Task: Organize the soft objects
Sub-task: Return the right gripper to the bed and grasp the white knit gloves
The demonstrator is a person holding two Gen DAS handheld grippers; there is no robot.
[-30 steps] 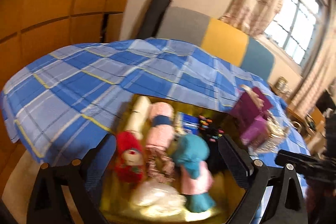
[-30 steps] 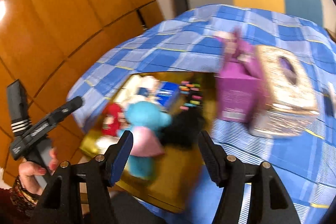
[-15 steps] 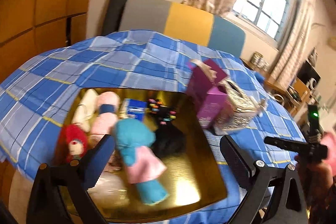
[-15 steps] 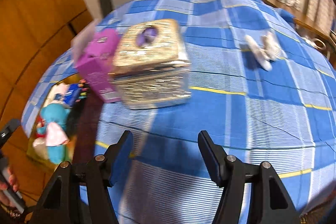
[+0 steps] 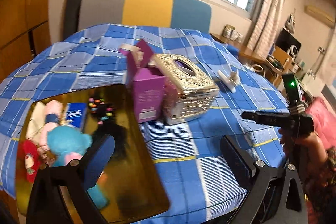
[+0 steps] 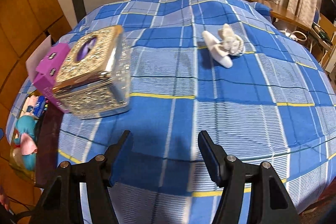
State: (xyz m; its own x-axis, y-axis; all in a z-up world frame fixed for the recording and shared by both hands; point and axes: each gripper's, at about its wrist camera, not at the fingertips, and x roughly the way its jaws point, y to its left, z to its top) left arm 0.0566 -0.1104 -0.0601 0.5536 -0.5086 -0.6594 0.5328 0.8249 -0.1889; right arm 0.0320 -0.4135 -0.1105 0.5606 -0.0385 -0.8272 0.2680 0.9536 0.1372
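The left hand-held gripper [image 5: 166, 159] hovers low over the worktop [image 5: 189, 140], its fingers spread wide and grasping nothing, straddling the edge of the gold tray [image 5: 134, 188] at the lower left of its frame. The right hand-held gripper [image 6: 163, 154] likewise hangs released above bare checked cloth at the bottom centre of its view, jaws apart and empty.

The left view alone shows the tray's contents clearly: a blue plush bear [image 5: 67, 144], a red doll [image 5: 29, 159] at the tray's left edge, a pink plush [image 5: 52, 108] and a blue box [image 5: 76, 114] farther up. It also catches the other gripper's handle, held in a hand [image 5: 302, 140], at the right edge.

The right view alone shows the white plush toy [image 6: 224, 47] plainly, lying in the upper centre of the frame, well apart from the tray and everything else. Both views show the silver tissue box [image 6: 92, 75] touching the purple carton [image 6: 48, 75], just beside the tray.
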